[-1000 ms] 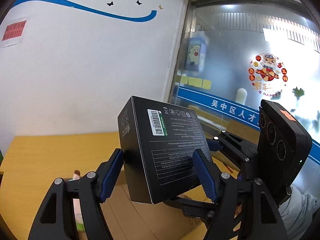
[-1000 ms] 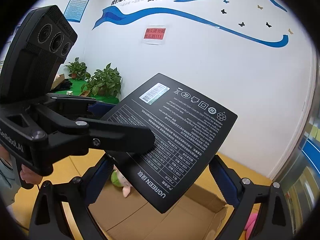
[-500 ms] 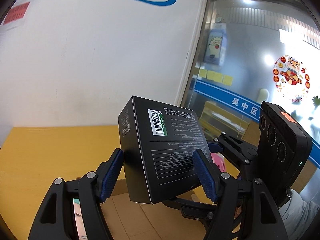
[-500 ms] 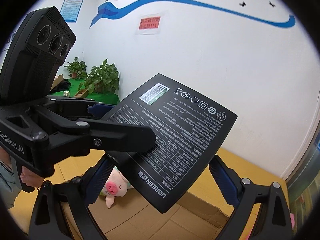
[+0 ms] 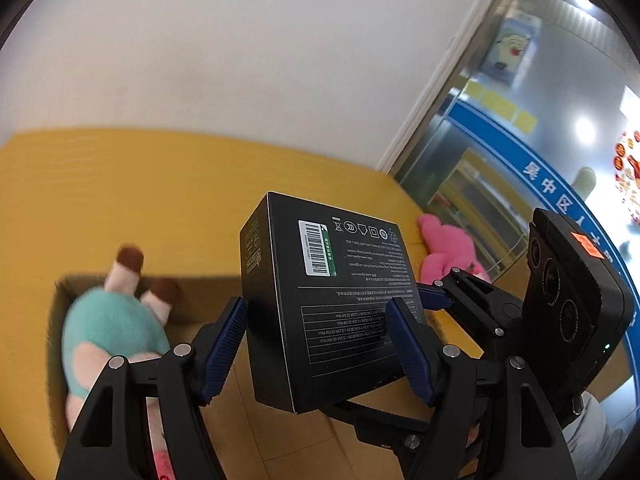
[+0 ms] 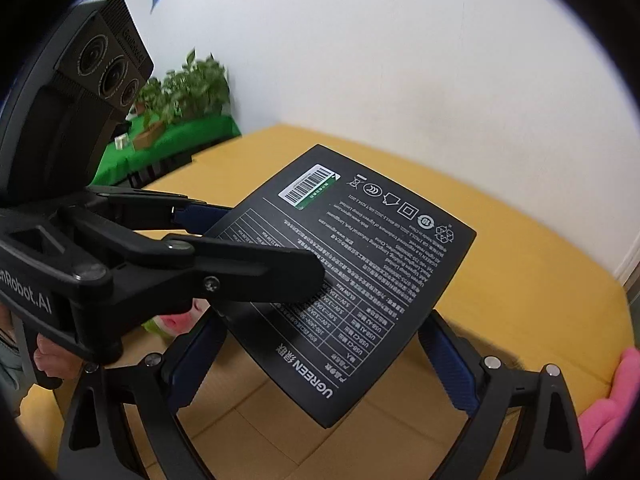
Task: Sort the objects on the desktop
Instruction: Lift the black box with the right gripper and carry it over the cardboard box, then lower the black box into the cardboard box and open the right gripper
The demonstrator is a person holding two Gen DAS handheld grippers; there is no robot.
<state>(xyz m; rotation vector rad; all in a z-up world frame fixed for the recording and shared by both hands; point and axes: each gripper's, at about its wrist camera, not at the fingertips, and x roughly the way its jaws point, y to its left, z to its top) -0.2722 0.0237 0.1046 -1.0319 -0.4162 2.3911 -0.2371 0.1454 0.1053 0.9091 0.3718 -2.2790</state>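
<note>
A black carton-printed box with a barcode label is carried tilted in the air, held by both grippers. My left gripper is shut on its two side faces, blue pads pressed flat. My right gripper is shut on the same black box across its other edges; one of its fingers shows at the box's right edge. The left gripper reaches in from the left in the right wrist view. Below lies an open cardboard carton, also the carton.
A teal and pink plush toy lies in the carton's left part. A pink plush rests on the yellow table near the glass door. Potted plants stand far left. A hand grips the left tool.
Both grippers have sunk together with the black box and tipped downward. The table, the carton and the plush toys now fill the lower views; the grip on the box is unchanged.
</note>
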